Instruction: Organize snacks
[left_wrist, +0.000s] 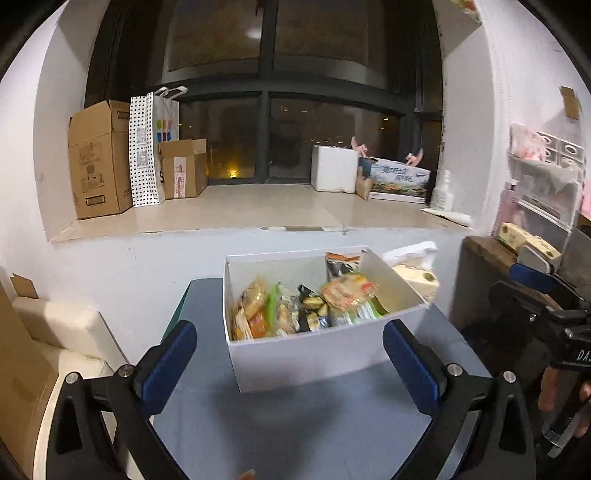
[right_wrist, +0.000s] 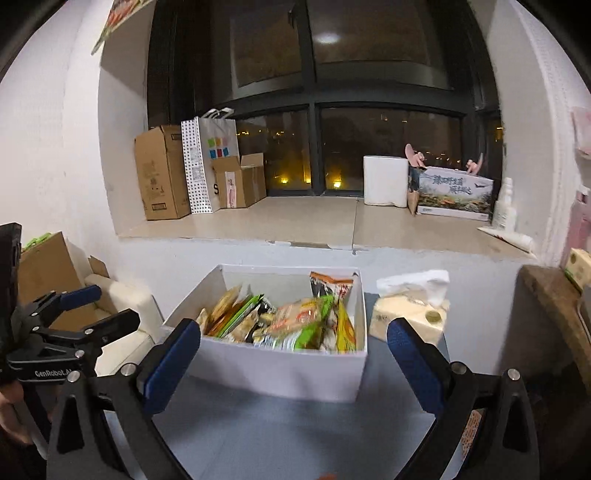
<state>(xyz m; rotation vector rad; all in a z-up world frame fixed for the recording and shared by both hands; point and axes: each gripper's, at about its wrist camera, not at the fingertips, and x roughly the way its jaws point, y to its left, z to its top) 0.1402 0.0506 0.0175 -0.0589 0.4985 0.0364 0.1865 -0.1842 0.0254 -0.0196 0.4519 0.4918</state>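
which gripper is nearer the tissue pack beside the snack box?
Right. The right gripper sits in front of the snack box with the tissue pack just beyond its right-hand finger. The left gripper faces the box's far side from the pack. Both jaws open, empty.

One white box on the table, stuffed with snack packets (too jumbled to count exactly, but at least six or seven). One tissue pack right beside it. Up on the window ledge: two cardboard boxes, a tall one and a small open one, one polka-dot paper bag between them, one white block, one printed flat box, and one white bottle.
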